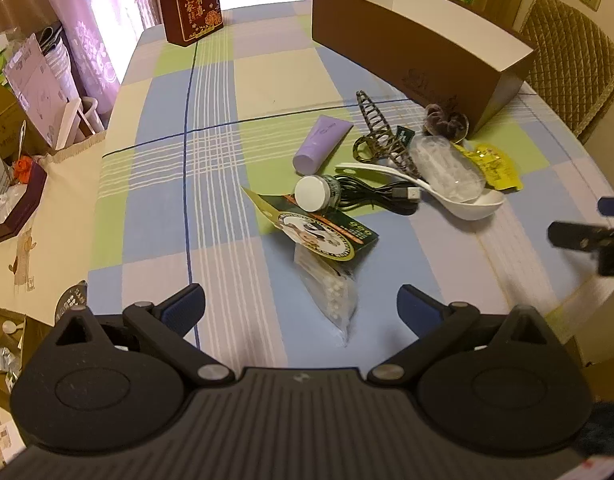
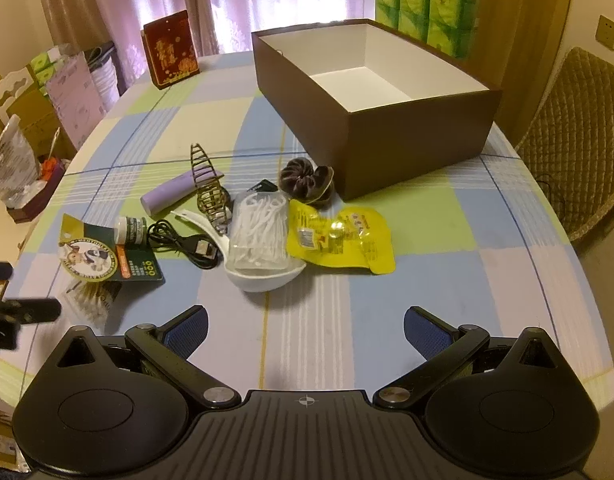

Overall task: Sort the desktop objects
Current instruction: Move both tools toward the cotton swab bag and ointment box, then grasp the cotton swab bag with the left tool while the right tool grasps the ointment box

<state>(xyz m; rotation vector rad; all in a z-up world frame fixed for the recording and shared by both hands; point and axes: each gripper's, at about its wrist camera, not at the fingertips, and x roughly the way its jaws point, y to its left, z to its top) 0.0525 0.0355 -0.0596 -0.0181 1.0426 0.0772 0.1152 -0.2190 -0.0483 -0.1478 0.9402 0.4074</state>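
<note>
Left gripper point(image 1: 301, 308) over checked tabletop point(image 1: 167, 220), jaws wide, nothing gripped; clear bag of white beads point(image 1: 333, 300) lies between them, untouched. Right gripper point(image 2: 305, 330) likewise wide, nothing between. Clutter heaped mid-tabletop: purple tube point(image 2: 169, 196), hair claw point(image 2: 209, 190), white spoon point(image 2: 263, 276), black cable point(image 2: 185, 246), yellow packet point(image 2: 341, 238). Brown box point(image 2: 387, 128) behind, beside dark scrunchie point(image 2: 307, 180).

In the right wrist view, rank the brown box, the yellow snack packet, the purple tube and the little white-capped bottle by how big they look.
1. brown box
2. yellow snack packet
3. purple tube
4. white-capped bottle
All lie at a similar distance, so the order is fairly safe.
</note>
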